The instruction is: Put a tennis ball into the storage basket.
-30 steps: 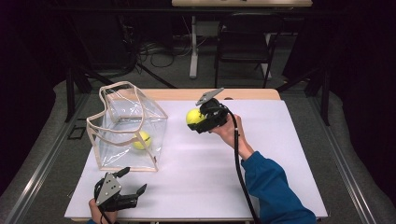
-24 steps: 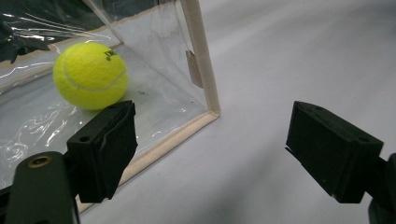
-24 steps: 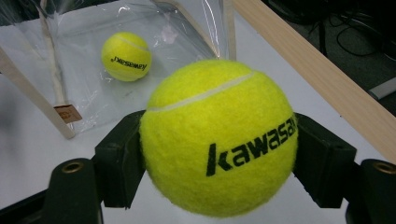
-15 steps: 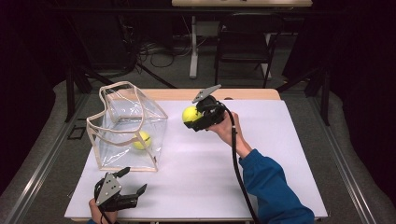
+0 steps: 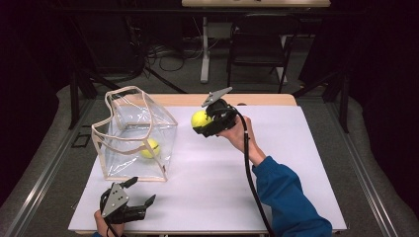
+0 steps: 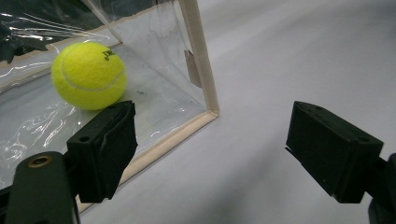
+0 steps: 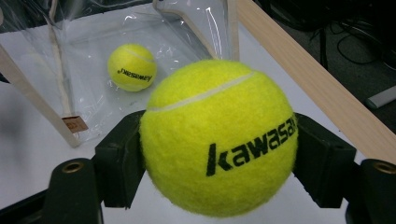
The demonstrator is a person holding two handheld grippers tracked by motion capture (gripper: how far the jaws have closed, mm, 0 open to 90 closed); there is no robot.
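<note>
Where the near left edge of the white worktop (image 5: 207, 197) is reached, the left claw (image 5: 141, 192) is seen resting low with its jaws spread wide and nothing between them. Just beyond it stands a clear plastic bag (image 5: 133, 136), soft and creased, box-shaped, edged with beige trim and topped by looping beige handles. A fuzzy yellow tennis ball (image 5: 150, 148) with a pale curved seam is seen lying on the bag's floor, toward its near right corner. Farther off, near the middle of the worktop and to the right of the bag, the right claw (image 5: 203, 123) is held raised above the surface in a hand (image 5: 237, 136) from a blue sleeve (image 5: 291, 197). A second tennis ball (image 5: 200, 119) is clamped between its two black jaws, each flat pad pressed against one side of the ball's felt. The held ball is kept apart from the bag, clear of the surface, and black lettering is shown across its nap in the right gripper view. A pale wooden strip (image 5: 257, 99) is seen along the worktop's far edge.
</note>
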